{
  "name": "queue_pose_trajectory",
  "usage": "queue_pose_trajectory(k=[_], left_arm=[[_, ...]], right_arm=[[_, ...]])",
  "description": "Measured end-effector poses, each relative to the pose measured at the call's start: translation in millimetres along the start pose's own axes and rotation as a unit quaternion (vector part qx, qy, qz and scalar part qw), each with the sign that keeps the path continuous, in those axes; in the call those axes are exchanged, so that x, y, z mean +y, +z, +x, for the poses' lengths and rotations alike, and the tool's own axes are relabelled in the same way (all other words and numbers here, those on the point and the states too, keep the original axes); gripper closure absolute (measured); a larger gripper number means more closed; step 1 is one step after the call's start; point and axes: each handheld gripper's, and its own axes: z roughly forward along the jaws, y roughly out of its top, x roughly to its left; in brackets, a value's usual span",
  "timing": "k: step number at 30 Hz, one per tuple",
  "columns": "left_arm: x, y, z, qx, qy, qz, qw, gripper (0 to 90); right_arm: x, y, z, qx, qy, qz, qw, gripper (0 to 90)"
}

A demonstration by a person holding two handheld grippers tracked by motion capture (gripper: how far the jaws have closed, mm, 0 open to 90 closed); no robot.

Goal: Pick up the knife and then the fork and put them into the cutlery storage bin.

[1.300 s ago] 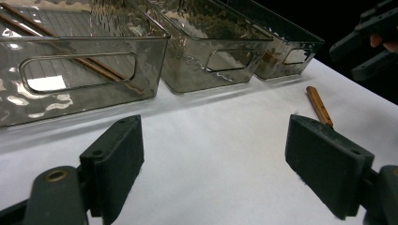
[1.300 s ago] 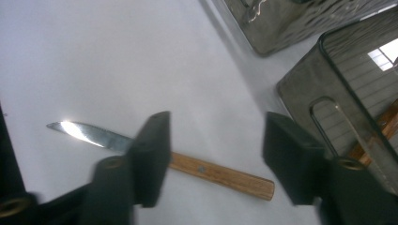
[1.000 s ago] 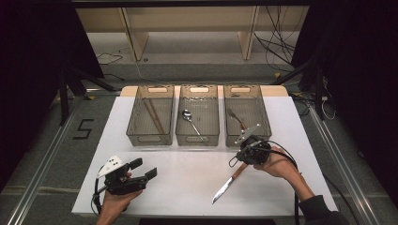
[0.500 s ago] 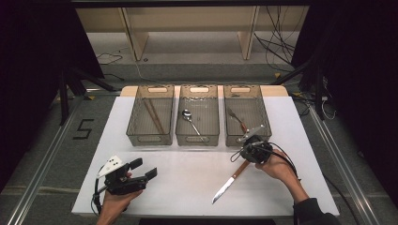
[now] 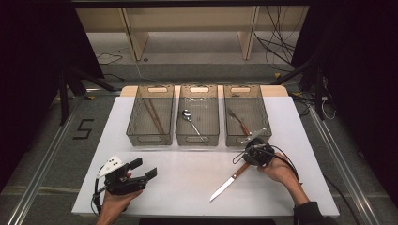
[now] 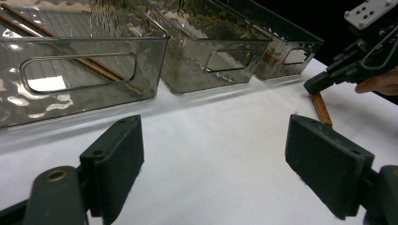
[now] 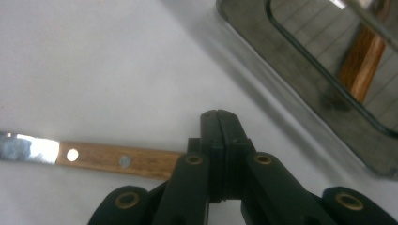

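Note:
A knife (image 5: pixel 228 182) with a wooden handle (image 7: pixel 117 160) lies on the white table (image 5: pixel 187 187), blade toward the near edge. My right gripper (image 5: pixel 238 159) is shut, jaws pressed together with nothing between them. Its tip (image 7: pixel 219 115) sits low over the far end of the handle and hides that end. The left gripper view shows the same tip (image 6: pixel 312 87) down at the handle (image 6: pixel 322 108). My left gripper (image 5: pixel 143 168) rests at the near left, wide open, its pads (image 6: pixel 112 159) apart over bare table.
Three clear bins stand side by side across the table's far half. The left one (image 5: pixel 133 126) holds chopsticks (image 5: pixel 152 116), the middle one (image 5: pixel 209 136) a spoon (image 5: pixel 189 119), the right one (image 5: pixel 265 124) a fork (image 5: pixel 239 122). A cable (image 5: pixel 288 161) trails from the right gripper.
My right gripper has sunk a little toward the end of the knife's handle. The left gripper and the knife have stayed where they were.

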Motion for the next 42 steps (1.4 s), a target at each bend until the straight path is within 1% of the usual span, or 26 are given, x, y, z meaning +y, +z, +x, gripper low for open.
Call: queue_pose_trajectory(k=[5, 8, 12, 15, 20, 23, 24, 26, 28, 30, 32, 33, 34, 38, 42], left_arm=[[0.0, 0.2, -0.1, 0.0, 0.0, 0.0, 1.0, 19.6], [0.0, 0.8, -0.7, 0.0, 0.001, 0.001, 1.0, 19.6], [0.1, 1.0, -0.8, -0.001, 0.003, 0.002, 1.0, 19.6], [0.0, 0.9, -0.6, 0.0, 0.0, 0.001, 1.0, 19.6], [0.0, 1.0, -0.8, 0.0, 0.0, 0.001, 1.0, 19.6], [0.0, 1.3, -0.8, -0.001, 0.001, 0.002, 1.0, 19.6], [0.0, 1.4, -1.0, -0.001, 0.0, 0.001, 1.0, 19.6], [0.0, 1.1, -0.7, 0.0, 0.001, 0.001, 1.0, 19.6], [0.0, 1.2, -0.6, 0.0, 0.0, 0.001, 1.0, 19.6], [0.0, 0.9, -0.6, 0.0, 0.0, 0.001, 1.0, 19.6], [0.0, 0.8, -0.5, 0.0, 0.0, 0.001, 1.0, 19.6], [-0.1, 0.7, -0.5, 0.0, 0.0, 0.001, 1.0, 19.6], [-0.1, 0.6, -0.5, 0.0, 0.001, 0.001, 1.0, 19.6], [-0.1, 0.3, -0.2, 0.0, 0.001, 0.001, 1.0, 19.6], [-0.1, 0.4, -0.6, -0.001, 0.002, 0.001, 1.0, 19.6]], right_arm=[[-16.0, -4.8, -0.1, 0.001, 0.014, 0.007, 0.9999, 90.0], [-26.1, -10.3, 1.5, 0.003, 0.02, 0.005, 0.9998, 90.0], [-36.4, -15.8, 3.3, 0.011, 0.026, 0.005, 0.9996, 90.0], [-42.1, -17.9, 7.0, 0.018, 0.024, 0.01, 0.9995, 90.0], [-45.7, -23.4, 17.4, 0.024, 0.011, 0.018, 0.9995, 90.0], [-42.9, -29.8, 17.7, 0.02, 0.006, 0.011, 0.9997, 90.0], [-41.0, -32.4, 17.1, 0.023, 0.005, 0.006, 0.9997, 89.4], [-35.9, -37.2, 16.6, 0.035, -0.012, -0.008, 0.9993, 81.9], [-28.8, -40.6, 19.3, 0.052, -0.03, -0.009, 0.9981, 74.3], [-21.3, -42.2, 23.9, 0.071, -0.052, -0.012, 0.9961, 68.2], [-14.0, -40.8, 29.1, 0.081, -0.069, -0.004, 0.9943, 57.1], [-10.6, -39.4, 32.0, 0.084, -0.071, 0.007, 0.9939, 52.6], [-7.8, -37.3, 34.2, 0.084, -0.079, 0.014, 0.9932, 49.1], [-0.6, -28.3, 40.5, 0.093, -0.101, 0.032, 0.99, 44.7], [2.6, -18.2, 44.0, 0.09, -0.112, 0.058, 0.988, 39.0]])
